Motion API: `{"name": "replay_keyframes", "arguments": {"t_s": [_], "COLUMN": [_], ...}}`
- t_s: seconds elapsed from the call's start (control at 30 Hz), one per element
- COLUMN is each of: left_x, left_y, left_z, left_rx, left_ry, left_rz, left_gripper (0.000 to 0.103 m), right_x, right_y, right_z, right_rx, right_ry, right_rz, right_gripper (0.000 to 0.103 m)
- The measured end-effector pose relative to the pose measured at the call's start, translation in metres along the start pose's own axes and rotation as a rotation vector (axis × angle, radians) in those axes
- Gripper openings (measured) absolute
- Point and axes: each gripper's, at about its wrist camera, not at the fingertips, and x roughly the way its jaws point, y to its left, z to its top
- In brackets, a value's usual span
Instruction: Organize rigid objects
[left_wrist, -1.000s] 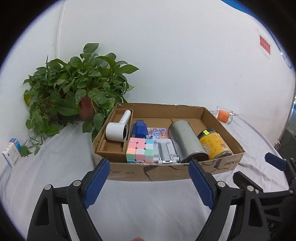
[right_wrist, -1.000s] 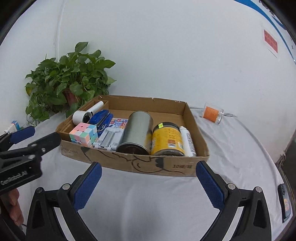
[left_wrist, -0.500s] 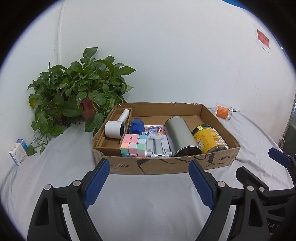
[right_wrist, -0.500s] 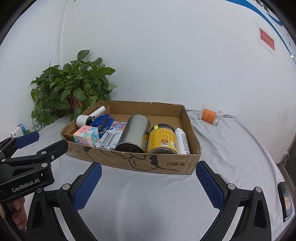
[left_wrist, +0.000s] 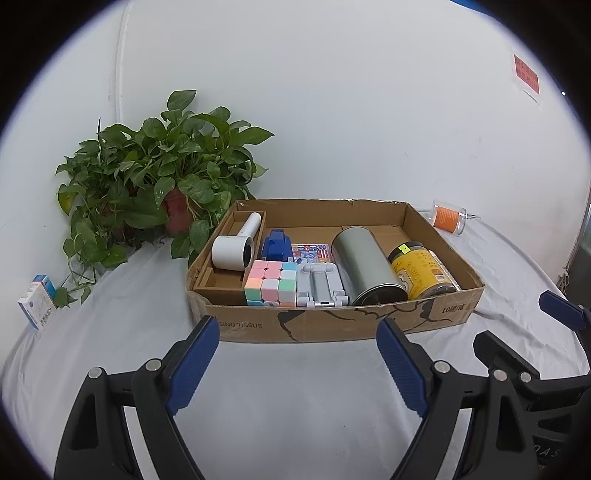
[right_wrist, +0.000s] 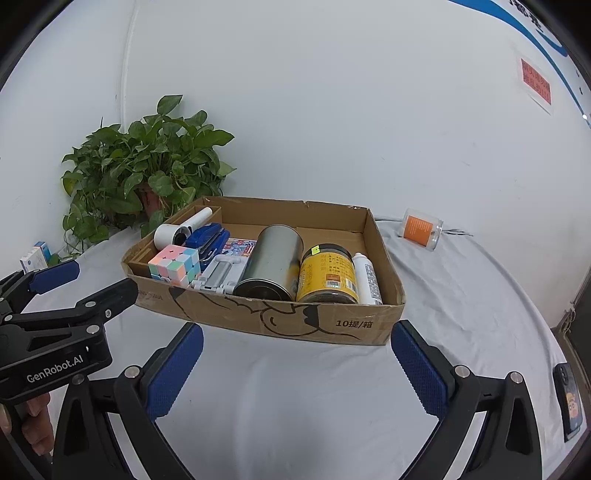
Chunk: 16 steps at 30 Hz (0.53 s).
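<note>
Mostly done, we judge: cardboard box (left_wrist: 332, 325) holds cube (left_wrist: 271, 282), tin (left_wrist: 365, 271), jar (left_wrist: 421, 275); orange cup (left_wrist: 447, 220) lies at cloth's (left_wrist: 295, 387) far right edge. Left gripper (left_wrist: 297, 363), right gripper (right_wrist: 295, 373): jaws apart, empty.

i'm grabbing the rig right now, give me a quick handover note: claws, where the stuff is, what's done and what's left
Left claw: open, empty, short of the cardboard box.
Right claw: open, empty, also in front of the box.
In the box, left to right: white roller in its side compartment, blue stapler, pastel cube, grey folding stand, silver tin on its side, yellow jar, white bottle.
Outside, on the cloth: clear orange-labelled jar on its side at far right, small blue-and-white carton at far left.
Done: most items packed. Left, likely: those two, if they belong in the box.
</note>
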Motion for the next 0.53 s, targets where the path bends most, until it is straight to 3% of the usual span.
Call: {"name": "replay_keyframes", "arguments": {"t_s": [0.37,0.47,0.53], "left_x": [0.0048,-0.0005,0.0017], "left_y": [0.0051,0.0029,0.0050], "left_z": [-0.0012,-0.0030,-0.0017], "left_rx": [-0.002,0.026,0.008], "left_ry": [0.005,-0.057,-0.055], "left_rz": [-0.007,0.009,-0.009], "left_gripper": [0.087,0.087,0.087], "right_x": [0.0034,0.0061,0.0090], "right_y": [0.0066,0.0075,0.0075], "right_z": [-0.0007,-0.0009,-0.0011], "right_rx": [-0.005,-0.005,-0.001], "right_ry": [0.004,0.006,0.011], "right_rz": [-0.010,-0.012,-0.008], "right_gripper": [0.102,0.102,0.102]}}
